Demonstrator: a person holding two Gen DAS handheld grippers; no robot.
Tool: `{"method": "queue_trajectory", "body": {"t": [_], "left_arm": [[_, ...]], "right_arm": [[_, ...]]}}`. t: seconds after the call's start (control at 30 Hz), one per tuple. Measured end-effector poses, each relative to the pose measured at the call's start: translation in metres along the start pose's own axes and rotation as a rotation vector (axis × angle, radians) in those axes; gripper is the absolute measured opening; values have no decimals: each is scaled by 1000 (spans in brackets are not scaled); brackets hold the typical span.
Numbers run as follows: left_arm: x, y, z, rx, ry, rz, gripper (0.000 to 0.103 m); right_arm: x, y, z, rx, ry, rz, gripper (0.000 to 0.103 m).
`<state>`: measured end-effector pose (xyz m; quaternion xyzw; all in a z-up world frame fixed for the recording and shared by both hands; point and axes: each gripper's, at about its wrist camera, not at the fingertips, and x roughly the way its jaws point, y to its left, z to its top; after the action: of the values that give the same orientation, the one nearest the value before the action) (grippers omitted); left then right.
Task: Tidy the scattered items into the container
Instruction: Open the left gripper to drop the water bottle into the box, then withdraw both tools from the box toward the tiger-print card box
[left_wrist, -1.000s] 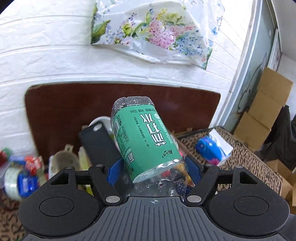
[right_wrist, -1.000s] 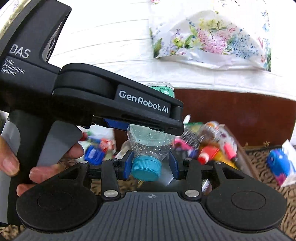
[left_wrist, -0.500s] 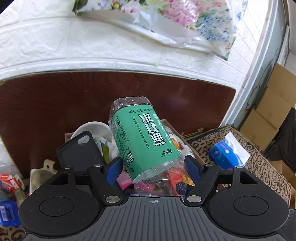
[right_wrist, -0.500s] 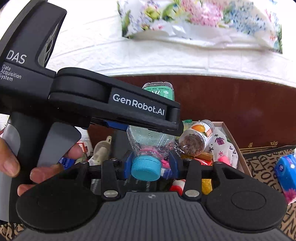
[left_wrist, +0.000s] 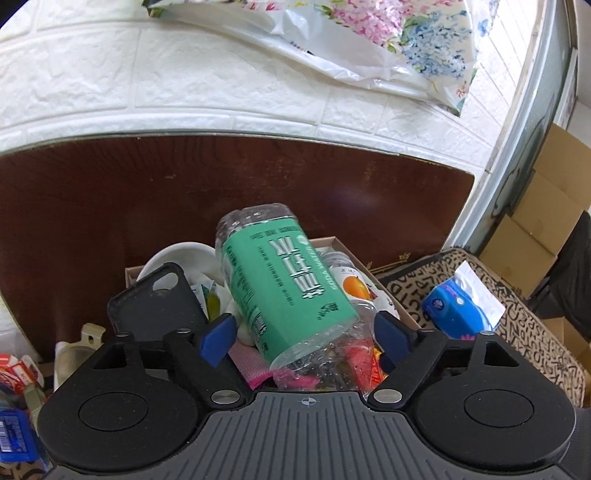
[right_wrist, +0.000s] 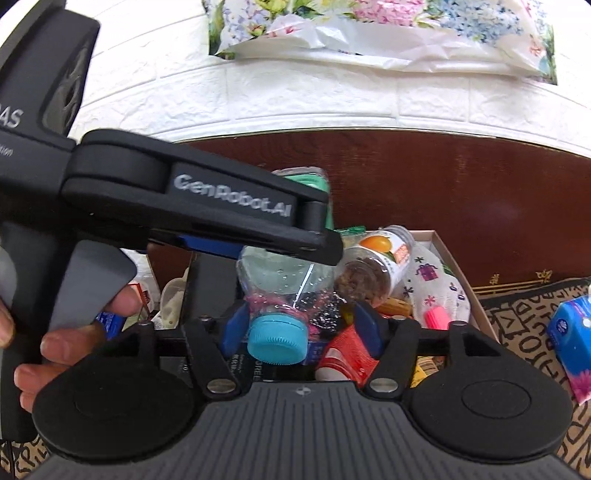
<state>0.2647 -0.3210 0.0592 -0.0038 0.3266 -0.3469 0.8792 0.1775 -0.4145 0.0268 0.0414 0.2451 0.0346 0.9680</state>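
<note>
A clear water bottle with a green label (left_wrist: 286, 286) lies tilted between the spread blue pads of my left gripper (left_wrist: 308, 334), over the cardboard box (left_wrist: 340, 242). The pads stand apart from its sides. In the right wrist view its teal cap (right_wrist: 277, 339) sits between the open pads of my right gripper (right_wrist: 301, 328), touching the left pad. The left gripper's body (right_wrist: 192, 206) crosses above the bottle there. The box (right_wrist: 448, 254) holds a black phone case (left_wrist: 159, 304), a white bowl (left_wrist: 177, 256), an orange-label bottle (right_wrist: 373, 269) and packets.
A blue tissue pack (left_wrist: 461, 314) lies on the patterned mat (left_wrist: 517, 314) right of the box. Loose small items lie at the far left (left_wrist: 14, 373). A brown board (left_wrist: 147, 192) and white brick wall stand behind. Cardboard boxes (left_wrist: 546, 206) stand at the right.
Both grippers' jaws have opened wider around the bottle. The bottle has sunk lower over the box, and both cameras have moved closer to the box.
</note>
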Motion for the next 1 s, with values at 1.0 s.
{"method": "queue_trajectory", "body": {"t": [1.0], "left_arm": [[-117,-16,-88,-25,-70,-48,103]], "right_arm": [[-77,28,-25,8,-39,-69,103]]}}
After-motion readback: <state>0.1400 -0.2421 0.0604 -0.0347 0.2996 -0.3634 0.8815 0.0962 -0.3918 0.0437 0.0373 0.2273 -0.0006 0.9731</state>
